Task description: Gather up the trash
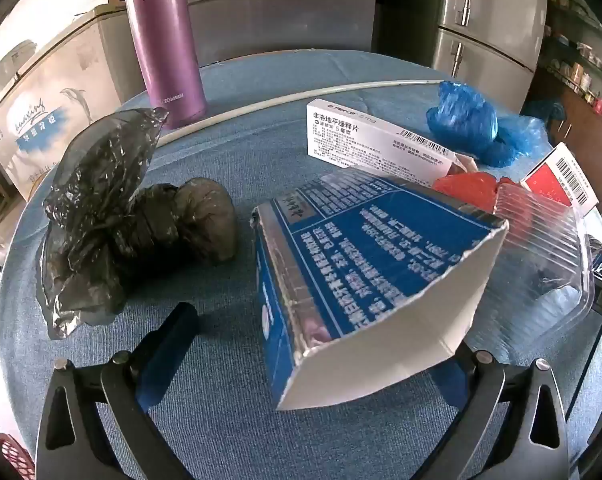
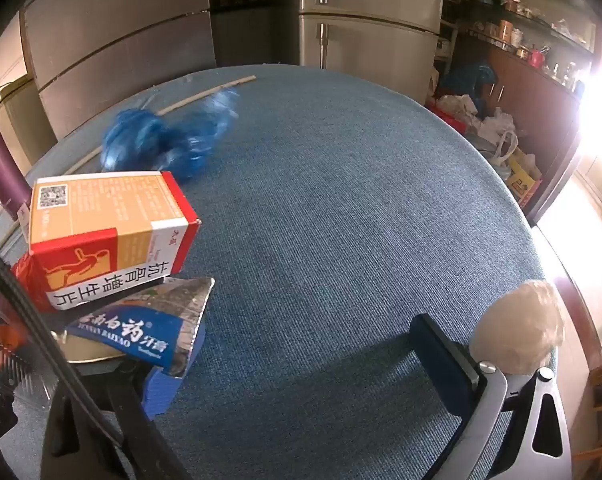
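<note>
In the left wrist view a torn blue toothpaste box [image 1: 361, 280] lies on the blue tablecloth [image 1: 229, 160], between the wide-apart fingers of my left gripper [image 1: 321, 340]. The left finger stands clear of the box; the right finger is mostly hidden behind it. A crumpled black plastic bag [image 1: 113, 220] lies to the left, and a blue plastic bag [image 1: 469, 124] far right. My right gripper [image 2: 301, 376] is open over bare cloth. A beige crumpled ball [image 2: 517, 328] sits just outside its right finger. The toothpaste box [image 2: 149, 332] covers part of its left finger, under an orange-red box [image 2: 109, 232].
A purple flask [image 1: 161, 40] stands at the back left, with a thin white stick [image 1: 301, 96] lying behind a white medicine box [image 1: 381, 140]. A clear plastic container [image 1: 541, 260] and red wrapper [image 1: 469, 188] sit at the right. Fridges stand beyond the round table's edge [image 2: 501, 168].
</note>
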### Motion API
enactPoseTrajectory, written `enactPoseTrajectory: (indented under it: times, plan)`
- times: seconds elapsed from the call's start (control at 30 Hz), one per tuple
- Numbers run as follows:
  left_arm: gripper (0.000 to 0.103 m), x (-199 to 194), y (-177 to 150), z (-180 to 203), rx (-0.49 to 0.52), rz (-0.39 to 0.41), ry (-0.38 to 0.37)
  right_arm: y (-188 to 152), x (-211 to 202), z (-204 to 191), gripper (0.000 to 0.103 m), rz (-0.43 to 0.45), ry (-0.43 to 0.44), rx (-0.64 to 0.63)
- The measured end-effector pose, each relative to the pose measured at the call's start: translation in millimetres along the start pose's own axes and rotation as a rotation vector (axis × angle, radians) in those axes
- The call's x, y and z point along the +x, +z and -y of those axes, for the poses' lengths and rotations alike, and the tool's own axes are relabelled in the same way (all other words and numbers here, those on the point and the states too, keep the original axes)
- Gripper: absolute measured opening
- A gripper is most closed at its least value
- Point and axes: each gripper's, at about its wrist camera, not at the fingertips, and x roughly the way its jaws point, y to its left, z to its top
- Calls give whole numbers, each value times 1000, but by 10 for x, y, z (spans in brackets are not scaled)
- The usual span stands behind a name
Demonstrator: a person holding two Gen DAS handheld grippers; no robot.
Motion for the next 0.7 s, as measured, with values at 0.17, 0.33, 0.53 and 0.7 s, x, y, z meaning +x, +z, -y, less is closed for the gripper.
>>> enactPoseTrajectory:
  times: [0.17,0.33,0.53,0.7]
  plan:
    - [103,0,0,0,-2,-1,-2,0,-1,0,103,1,0,0]
    - [103,1,0,0,-2,-1,-3,2,-4,-1,103,1,1,0]
    - [103,1,0,-1,-2,-2,-3,0,1,2,103,1,1,1]
    - [103,1,0,-1,-2,-2,-3,1,0,-2,103,0,-5,9]
